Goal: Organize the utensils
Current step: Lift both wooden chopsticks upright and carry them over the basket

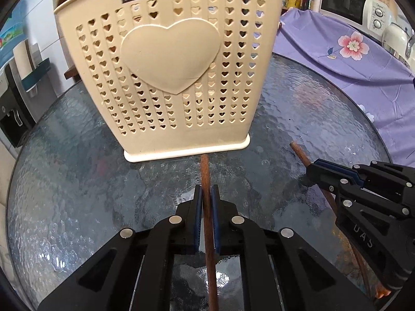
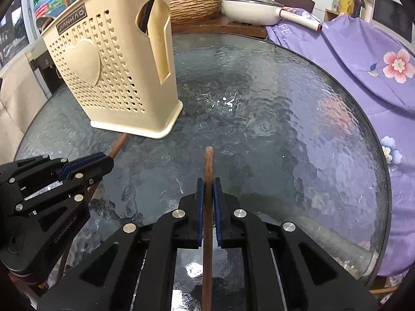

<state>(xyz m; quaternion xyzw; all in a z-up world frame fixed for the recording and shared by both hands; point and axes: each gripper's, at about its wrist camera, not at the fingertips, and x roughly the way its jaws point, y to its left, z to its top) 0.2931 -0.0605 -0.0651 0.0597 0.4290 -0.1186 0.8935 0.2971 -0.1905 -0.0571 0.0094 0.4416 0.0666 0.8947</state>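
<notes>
Wooden sticks sit in both tongs: the left gripper is closed on one chopstick, whose far tip touches the base of the cream holder, and the right gripper is clamped on a second chopstick that ends short of it. The holder (heart holes, a big raised heart) stands upright on the round rippled glass table. Purple flowered cloth drapes the right side; a white pan and woven basket sit far behind.
</notes>
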